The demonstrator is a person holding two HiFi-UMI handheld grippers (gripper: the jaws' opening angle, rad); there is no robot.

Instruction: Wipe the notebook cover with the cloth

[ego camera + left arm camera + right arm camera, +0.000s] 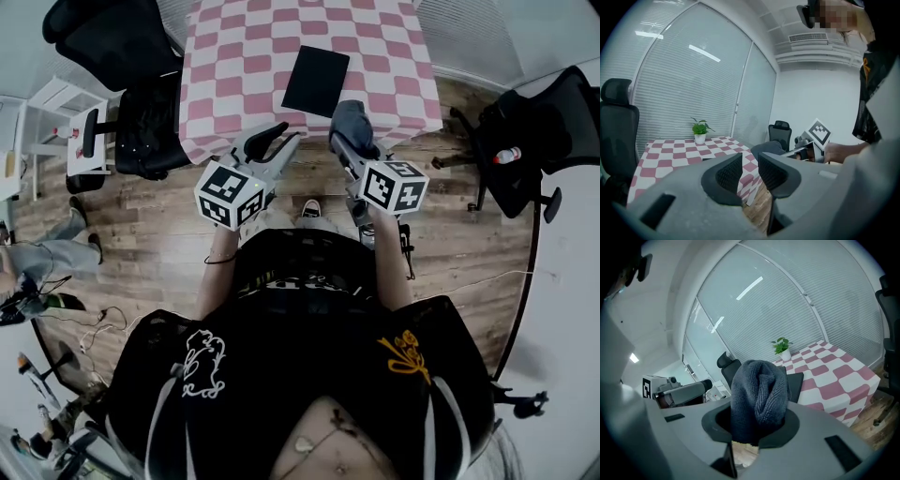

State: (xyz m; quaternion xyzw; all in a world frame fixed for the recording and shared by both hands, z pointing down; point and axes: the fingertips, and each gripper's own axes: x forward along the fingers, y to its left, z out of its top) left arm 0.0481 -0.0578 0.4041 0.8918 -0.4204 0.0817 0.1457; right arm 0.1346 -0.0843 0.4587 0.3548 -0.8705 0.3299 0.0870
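Note:
A black notebook lies flat on the pink-and-white checked table, near its front edge. My right gripper is shut on a bunched dark grey cloth, held in the air just short of that edge and apart from the notebook. In the right gripper view the cloth bulges up out of the gripper, with the notebook behind it. My left gripper hovers beside it, to the left, over the floor. Its jaws stand a narrow gap apart and hold nothing.
Black office chairs stand left and right of the table. A small potted plant sits at the table's far end. A white shelf and another person's legs are at the left, on the wooden floor.

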